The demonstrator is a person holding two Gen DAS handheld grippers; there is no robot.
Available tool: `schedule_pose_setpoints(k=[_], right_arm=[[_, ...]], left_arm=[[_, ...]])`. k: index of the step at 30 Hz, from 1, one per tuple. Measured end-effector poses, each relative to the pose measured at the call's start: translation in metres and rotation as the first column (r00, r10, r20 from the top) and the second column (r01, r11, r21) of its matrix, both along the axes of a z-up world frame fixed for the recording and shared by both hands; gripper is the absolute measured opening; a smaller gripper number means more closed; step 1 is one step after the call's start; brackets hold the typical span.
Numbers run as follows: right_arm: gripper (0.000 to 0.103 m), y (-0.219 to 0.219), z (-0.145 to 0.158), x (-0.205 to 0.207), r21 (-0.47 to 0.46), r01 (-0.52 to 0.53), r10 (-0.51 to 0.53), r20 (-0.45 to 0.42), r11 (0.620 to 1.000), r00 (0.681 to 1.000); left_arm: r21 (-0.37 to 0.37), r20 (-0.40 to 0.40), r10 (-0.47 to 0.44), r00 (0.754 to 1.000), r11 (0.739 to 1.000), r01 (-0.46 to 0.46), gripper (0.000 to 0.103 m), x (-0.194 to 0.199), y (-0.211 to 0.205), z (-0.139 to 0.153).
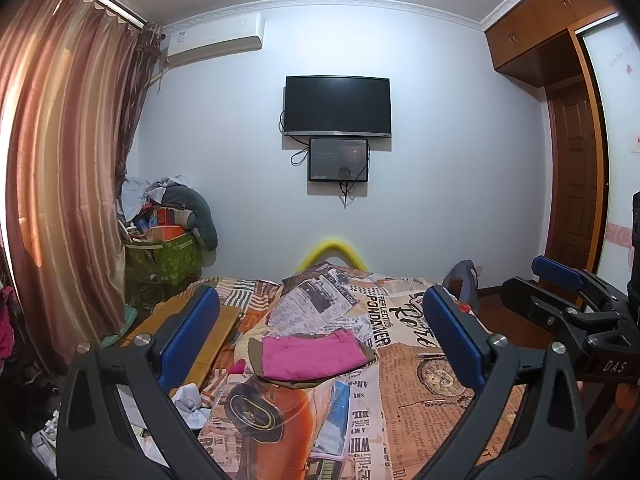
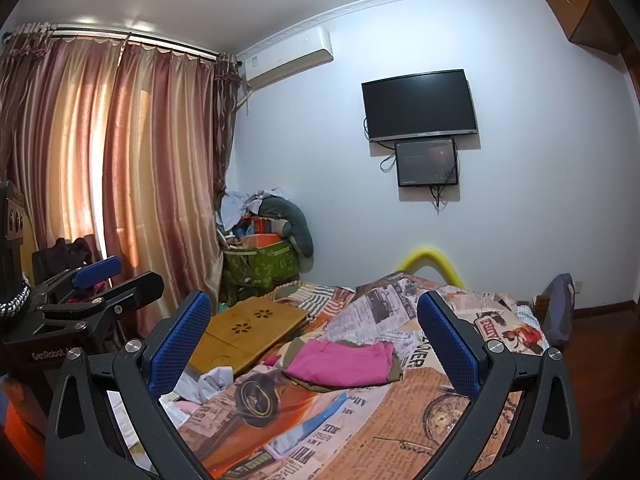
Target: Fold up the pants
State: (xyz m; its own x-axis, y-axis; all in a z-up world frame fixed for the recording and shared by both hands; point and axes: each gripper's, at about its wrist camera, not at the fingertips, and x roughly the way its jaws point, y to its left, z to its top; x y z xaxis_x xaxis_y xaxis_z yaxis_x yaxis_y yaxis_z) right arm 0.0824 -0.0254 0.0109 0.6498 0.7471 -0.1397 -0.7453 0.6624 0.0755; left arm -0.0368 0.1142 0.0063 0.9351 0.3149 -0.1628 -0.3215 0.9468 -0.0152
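Two grippers [image 1: 320, 332] [image 2: 314, 336], one pink pants [image 1: 314, 354], two wall screens [image 1: 337, 106] [image 1: 338, 160].

Folded pants [image 1: 314, 354] on top of another garment [image 1: 370, 354], mid-bed [image 1: 420, 412]. Lap desk [image 2: 250, 330] just left of them at the bed's edge, crumpled cloth [image 2: 208, 380] in front of that. Stuffed bag [image 1: 164, 262] in the far left corner beside the curtain [image 1: 60, 184]. TV [image 1: 337, 106] on the wall behind, smaller screen [image 1: 338, 160] right below.
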Motion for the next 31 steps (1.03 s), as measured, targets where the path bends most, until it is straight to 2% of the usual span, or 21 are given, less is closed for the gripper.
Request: schedule_pose_setpoints(k=[31], right_arm=[[0.103, 0.0006, -0.0029, 0.0050, -0.005, -0.003, 0.002, -0.003, 1.000, 1.000]], left_arm=[[-0.037, -0.022, -0.018, 1.000, 0.999, 0.018, 0.103, 0.0058, 0.0037, -0.0056]])
